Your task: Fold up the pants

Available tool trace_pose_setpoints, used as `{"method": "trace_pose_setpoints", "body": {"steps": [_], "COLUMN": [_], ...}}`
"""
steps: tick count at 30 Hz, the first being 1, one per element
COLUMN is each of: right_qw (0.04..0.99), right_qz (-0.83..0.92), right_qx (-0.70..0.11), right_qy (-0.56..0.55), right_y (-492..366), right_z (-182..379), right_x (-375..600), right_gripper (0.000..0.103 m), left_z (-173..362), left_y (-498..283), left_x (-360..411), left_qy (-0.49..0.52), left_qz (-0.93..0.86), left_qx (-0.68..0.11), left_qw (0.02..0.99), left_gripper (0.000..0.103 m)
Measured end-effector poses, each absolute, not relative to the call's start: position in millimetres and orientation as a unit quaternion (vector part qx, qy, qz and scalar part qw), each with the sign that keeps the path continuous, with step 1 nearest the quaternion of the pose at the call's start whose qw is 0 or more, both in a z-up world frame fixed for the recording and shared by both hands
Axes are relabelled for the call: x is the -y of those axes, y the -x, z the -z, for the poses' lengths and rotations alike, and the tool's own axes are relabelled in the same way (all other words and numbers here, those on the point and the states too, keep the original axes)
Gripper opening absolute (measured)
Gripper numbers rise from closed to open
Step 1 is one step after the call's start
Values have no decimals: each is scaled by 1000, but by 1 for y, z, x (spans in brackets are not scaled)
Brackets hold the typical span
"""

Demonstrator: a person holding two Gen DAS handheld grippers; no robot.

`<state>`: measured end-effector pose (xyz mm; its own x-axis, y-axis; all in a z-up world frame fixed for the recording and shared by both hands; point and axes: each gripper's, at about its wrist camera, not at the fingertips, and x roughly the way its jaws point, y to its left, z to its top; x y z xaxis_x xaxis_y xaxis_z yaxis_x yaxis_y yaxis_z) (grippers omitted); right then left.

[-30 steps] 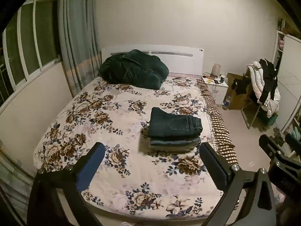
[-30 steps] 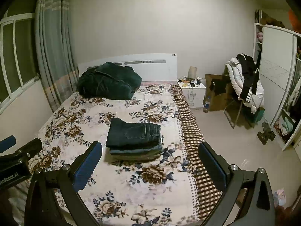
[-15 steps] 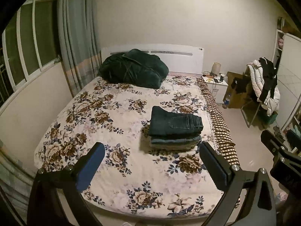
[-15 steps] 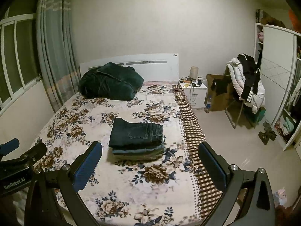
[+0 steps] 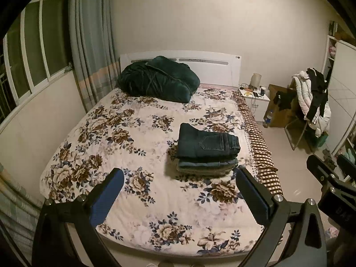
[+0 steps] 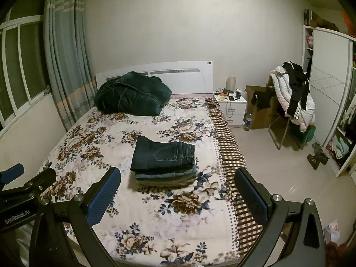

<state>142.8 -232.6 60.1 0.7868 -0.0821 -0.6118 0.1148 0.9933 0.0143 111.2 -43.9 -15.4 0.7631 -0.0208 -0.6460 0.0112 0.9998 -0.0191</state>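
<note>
folded pants (image 5: 208,150) stacked on bed (image 5: 111,155), bundle (image 5: 158,81) behind, nightstand (image 5: 255,102) right of bed

Green quilt (image 5: 158,81) on floral bed (image 5: 124,138)

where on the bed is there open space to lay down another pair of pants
The widest bare patch of the floral bedspread runs from the folded pants stack toward the window-side edge, below the dark green bundle. The foot end is bare too. The nightstand and the chair are crowded.
</note>
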Motion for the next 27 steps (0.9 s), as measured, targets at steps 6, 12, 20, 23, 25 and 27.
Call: {"method": "trace_pose_setpoints", "body": {"steps": [6,12,20,23,25,27], "right_qw": [945,943,943,943,944,943], "right_qz": [53,53,53,53,52,52], "right_qx": [-322,-327,-326,-327,-326,-326], "right_qy": [-26,-27,-25,-25,-26,-26], "right_y": [-143,-140,-140,-140,-139,-140], "right_z": [-59,-53,-52,-50,-50,-50], "right_x": [231,231,233,233,233,233], "right_gripper": [103,103,103,103,103,103], "left_z": [16,16,16,16,16,16], "left_y": [-111,-111,-111,-111,-111,-111], "left_x": [44,44,44,45,45,45], "left_qy": [5,5,5,6,5,3], "left_qz": [8,8,7,7,6,7], "left_qx": [-345,-345,-344,-345,-344,-343], "left_qw": [938,939,939,939,939,939], "left_gripper": [103,103,103,103,103,103]}}
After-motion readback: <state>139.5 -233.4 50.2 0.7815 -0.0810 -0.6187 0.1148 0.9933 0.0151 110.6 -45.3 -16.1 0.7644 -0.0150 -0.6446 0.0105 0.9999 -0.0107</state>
